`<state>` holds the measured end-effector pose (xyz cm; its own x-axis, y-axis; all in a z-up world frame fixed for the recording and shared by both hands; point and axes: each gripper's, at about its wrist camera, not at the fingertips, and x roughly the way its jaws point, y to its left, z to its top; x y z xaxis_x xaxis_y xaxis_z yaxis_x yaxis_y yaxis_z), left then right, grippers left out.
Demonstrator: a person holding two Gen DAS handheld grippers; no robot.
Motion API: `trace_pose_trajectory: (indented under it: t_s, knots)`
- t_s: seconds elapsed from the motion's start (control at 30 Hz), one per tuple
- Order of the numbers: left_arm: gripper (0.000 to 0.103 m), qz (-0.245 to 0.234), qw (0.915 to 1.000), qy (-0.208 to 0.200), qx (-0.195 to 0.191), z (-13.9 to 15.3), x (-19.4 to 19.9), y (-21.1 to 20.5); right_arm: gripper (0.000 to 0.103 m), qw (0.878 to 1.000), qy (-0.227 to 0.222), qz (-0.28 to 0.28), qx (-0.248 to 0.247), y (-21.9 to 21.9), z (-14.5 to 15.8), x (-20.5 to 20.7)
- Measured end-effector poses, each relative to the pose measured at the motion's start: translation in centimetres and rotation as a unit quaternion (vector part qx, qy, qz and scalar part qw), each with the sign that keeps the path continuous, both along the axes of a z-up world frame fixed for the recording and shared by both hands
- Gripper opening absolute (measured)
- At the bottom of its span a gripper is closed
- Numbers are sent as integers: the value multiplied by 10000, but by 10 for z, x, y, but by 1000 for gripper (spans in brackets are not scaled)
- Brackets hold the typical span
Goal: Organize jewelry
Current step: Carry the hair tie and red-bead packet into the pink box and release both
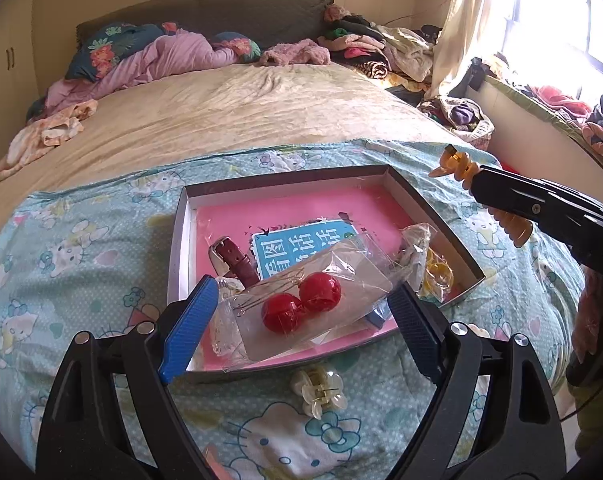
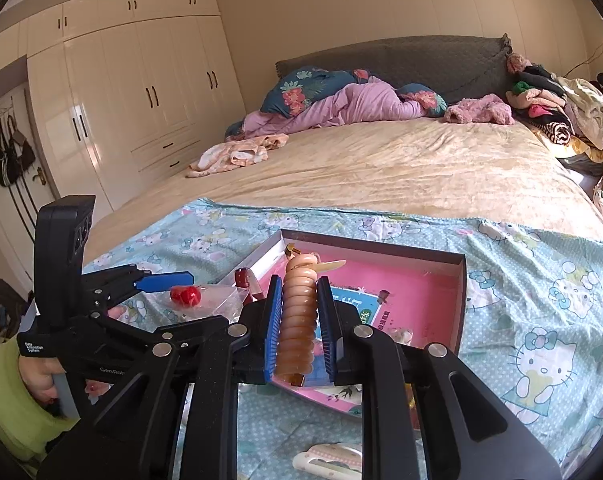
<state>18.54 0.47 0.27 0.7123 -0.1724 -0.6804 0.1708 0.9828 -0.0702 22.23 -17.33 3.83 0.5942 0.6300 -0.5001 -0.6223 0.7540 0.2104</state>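
Jewelry sits mostly in a shallow box (image 1: pixel 385 176) with a pink floor, lying on a cartoon-print blanket (image 1: pixel 81 248) at the foot of the bed (image 1: pixel 229 108).

Left wrist view: left tongs (image 1: pixel 301 312) stand wide, blue pads on either side of a clear packet (image 1: pixel 313 308) holding two red ball earrings (image 1: pixel 301 306). Whether the pads press on the film cannot be told. The packet overhangs the near box edge. Inside the box: a maroon watch strap (image 1: pixel 237 262), a blue printed card (image 1: pixel 301 248), and a crumpled bag with yellow contents (image 1: pixel 433 268). A pale flower hair clip (image 1: pixel 319 390) lies on the blanket just outside the box. None of these last three reads clearly in the other view.

Right wrist view: right tongs (image 2: pixel 299 328) are clenched on an amber spiral hair tie (image 2: pixel 297 312), held upright above the box. Only this view shows the coil full length; the left view catches just its ends past the black finger. A hand (image 2: pixel 37 376) in a green sleeve grips the left handle.

Hard to make out: a pale striped object (image 2: pixel 329 460) at the bottom edge, cut off.
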Motion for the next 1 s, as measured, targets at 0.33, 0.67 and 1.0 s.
trace_pose_trajectory:
  t_s: [0.33,0.67,1.0]
  knots:
    - [79,7,9999,29,131,-9,12,-4,17,10000,35,4,-43,5,-3,15]
    - [79,-35,9996,192,193,-25,19,-7,17,9993,326,-103,-171,9,-30,36]
    - [79,21,9990,422,147,-45,25,-1,17,9979,578,-154,-260,10,-52,46]
